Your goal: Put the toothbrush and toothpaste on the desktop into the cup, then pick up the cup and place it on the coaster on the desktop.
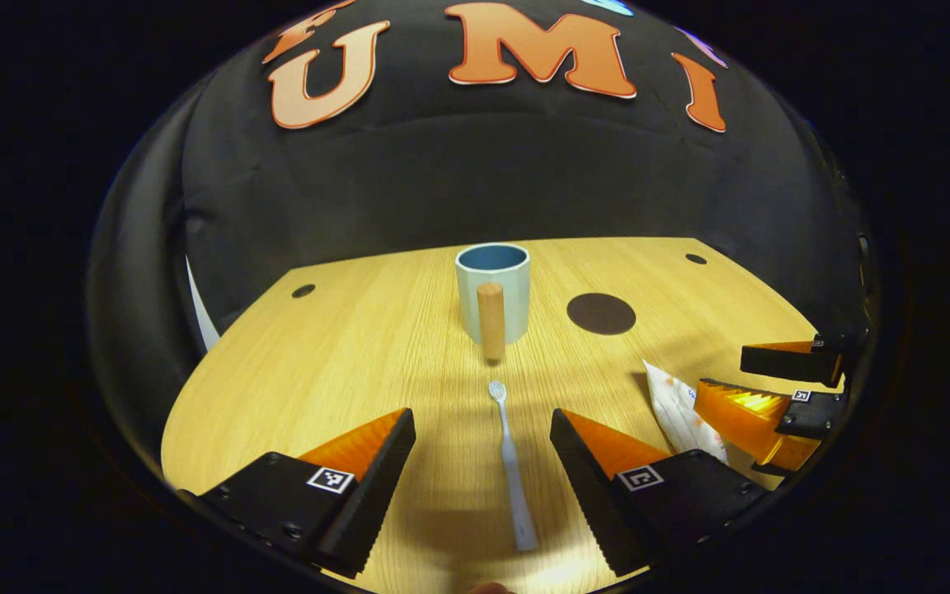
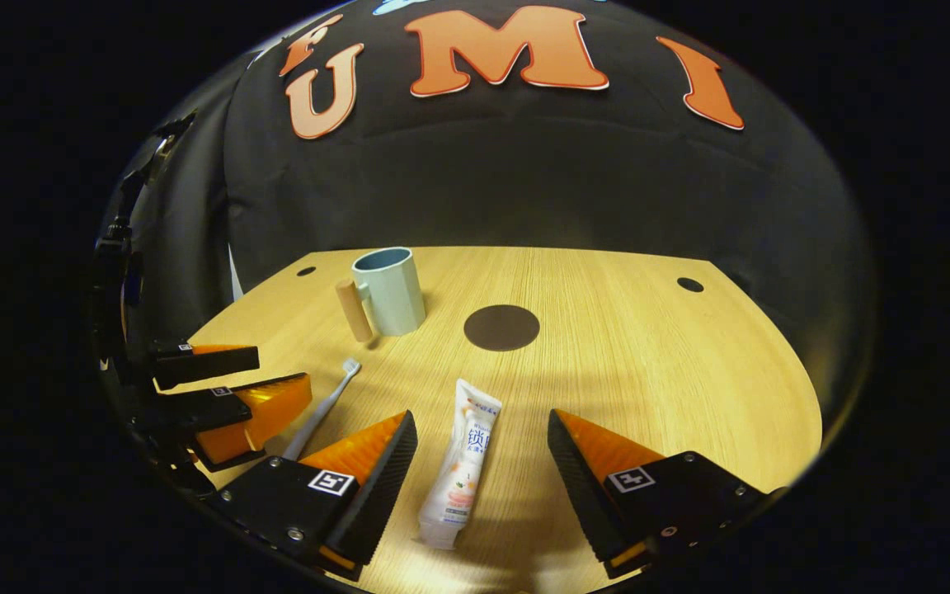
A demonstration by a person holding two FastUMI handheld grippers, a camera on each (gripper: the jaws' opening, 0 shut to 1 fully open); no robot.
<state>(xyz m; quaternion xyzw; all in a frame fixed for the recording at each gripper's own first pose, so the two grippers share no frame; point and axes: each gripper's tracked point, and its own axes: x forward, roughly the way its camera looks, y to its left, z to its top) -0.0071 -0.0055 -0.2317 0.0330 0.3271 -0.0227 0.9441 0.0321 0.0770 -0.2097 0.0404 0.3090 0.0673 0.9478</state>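
Note:
A white toothbrush [image 1: 511,466] lies on the wooden desktop [image 1: 343,355], bristles pointing away, between the fingers of my open left gripper [image 1: 483,441]. The white toothpaste tube [image 2: 460,466] lies between the fingers of my open right gripper [image 2: 479,441]. Neither gripper touches its object. A pale blue cup [image 1: 493,290] with a wooden handle [image 1: 491,320] stands upright beyond the toothbrush. To its right lies a dark round coaster [image 1: 600,313]. In the right gripper view the cup [image 2: 390,290] is at the far left, the coaster [image 2: 501,327] straight ahead, and the toothbrush [image 2: 322,408] beside the left gripper [image 2: 232,384].
Small dark holes [image 1: 303,290] mark the desktop's far corners. The right gripper [image 1: 772,388] hangs over the toothpaste [image 1: 677,408] at the right of the left gripper view. Black cloth walls close off the back and sides.

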